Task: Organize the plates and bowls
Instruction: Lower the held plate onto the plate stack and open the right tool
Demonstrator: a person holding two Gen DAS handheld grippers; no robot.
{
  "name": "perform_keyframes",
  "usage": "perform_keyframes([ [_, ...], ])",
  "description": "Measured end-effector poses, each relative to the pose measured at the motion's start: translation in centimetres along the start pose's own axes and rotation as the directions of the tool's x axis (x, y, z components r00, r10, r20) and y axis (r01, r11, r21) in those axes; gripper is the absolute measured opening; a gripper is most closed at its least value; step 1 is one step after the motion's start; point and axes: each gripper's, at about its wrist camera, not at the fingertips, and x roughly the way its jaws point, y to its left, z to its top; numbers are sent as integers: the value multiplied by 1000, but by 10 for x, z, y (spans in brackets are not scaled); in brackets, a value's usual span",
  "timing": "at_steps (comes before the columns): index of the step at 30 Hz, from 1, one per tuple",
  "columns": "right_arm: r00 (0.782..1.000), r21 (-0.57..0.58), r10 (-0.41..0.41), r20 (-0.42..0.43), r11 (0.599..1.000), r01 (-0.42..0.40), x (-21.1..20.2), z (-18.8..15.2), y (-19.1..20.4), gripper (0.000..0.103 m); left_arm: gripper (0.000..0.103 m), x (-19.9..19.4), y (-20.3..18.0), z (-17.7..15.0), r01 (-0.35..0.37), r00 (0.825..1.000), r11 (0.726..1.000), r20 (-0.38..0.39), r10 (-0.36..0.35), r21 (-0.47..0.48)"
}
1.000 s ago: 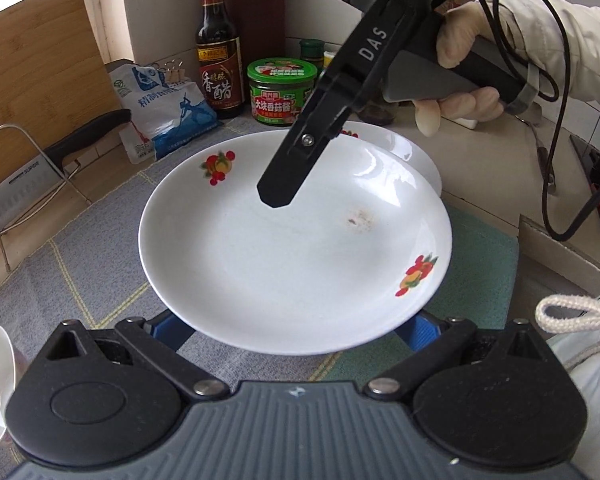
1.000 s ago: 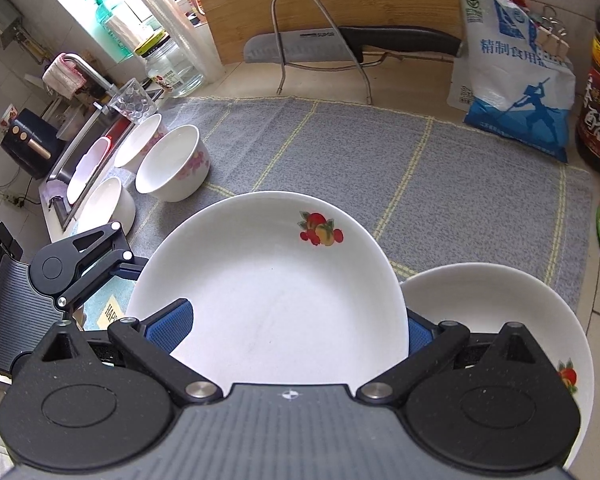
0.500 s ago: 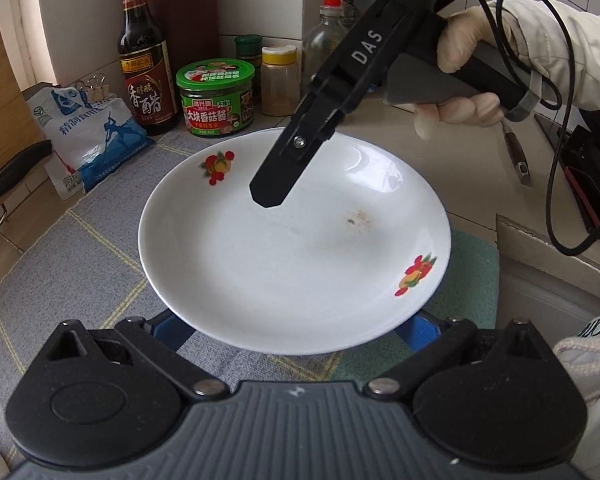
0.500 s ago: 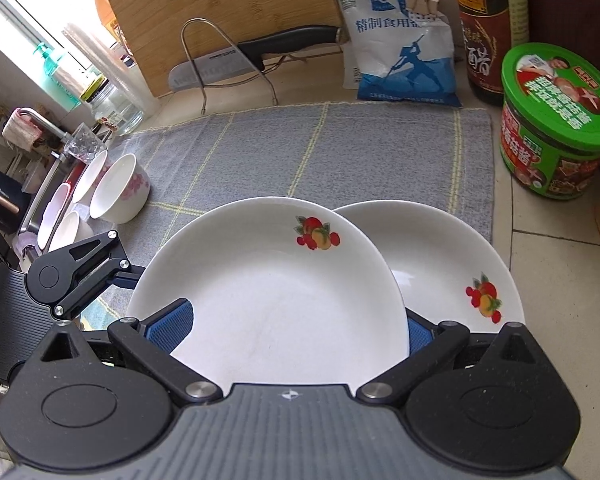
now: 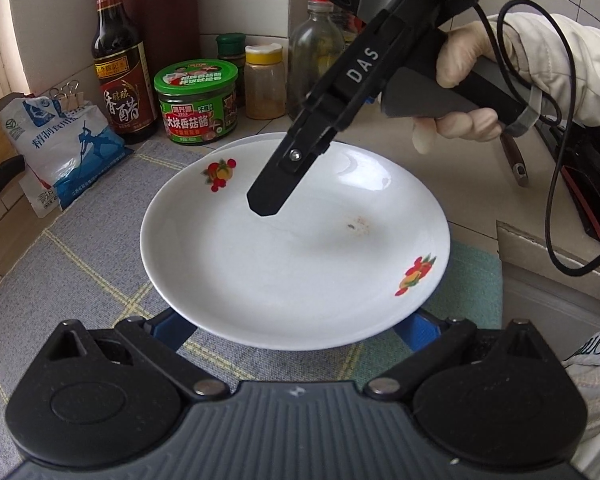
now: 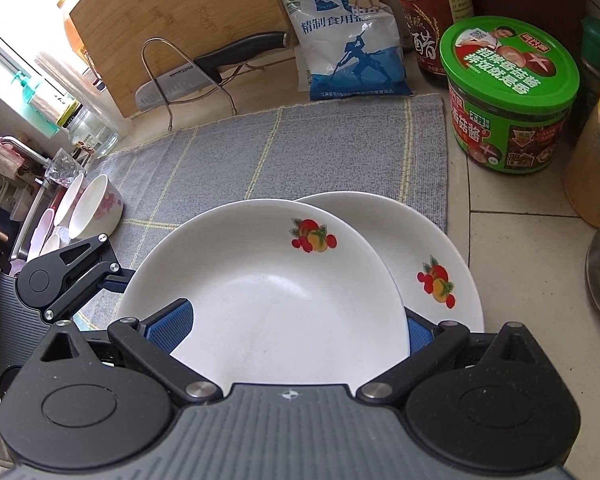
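Left tongs (image 5: 296, 324): my grip on the fruit-print plate (image 5: 296, 240)'s near rim
Right tongs (image 6: 296, 320): clamped on its far rim
Lower level onto second plate (image 6: 432, 264); centre rims first

a pale glove (image 5: 466, 60) and a cream sleeve (image 5: 572, 60) are worn. the right claw (image 5: 266, 204) is black, marked "das" in white, with a silver screw, a grey handle and a black cable (image 5: 556, 184). blue pads (image 6: 171, 326) are fitted.
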Motion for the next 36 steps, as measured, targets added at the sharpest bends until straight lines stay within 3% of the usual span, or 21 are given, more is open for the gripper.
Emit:
perform_keyframes([
  [14, 1000, 46, -18, 6, 999, 18, -3, -6, -15, 103, 102, 15, 11, 7, 50, 998, 999, -31, -49, 22],
  [36, 993, 54, -116, 6, 992, 115, -20, -21, -7, 103, 102, 10, 12, 7, 15, 1000, 999, -15, -15, 29],
])
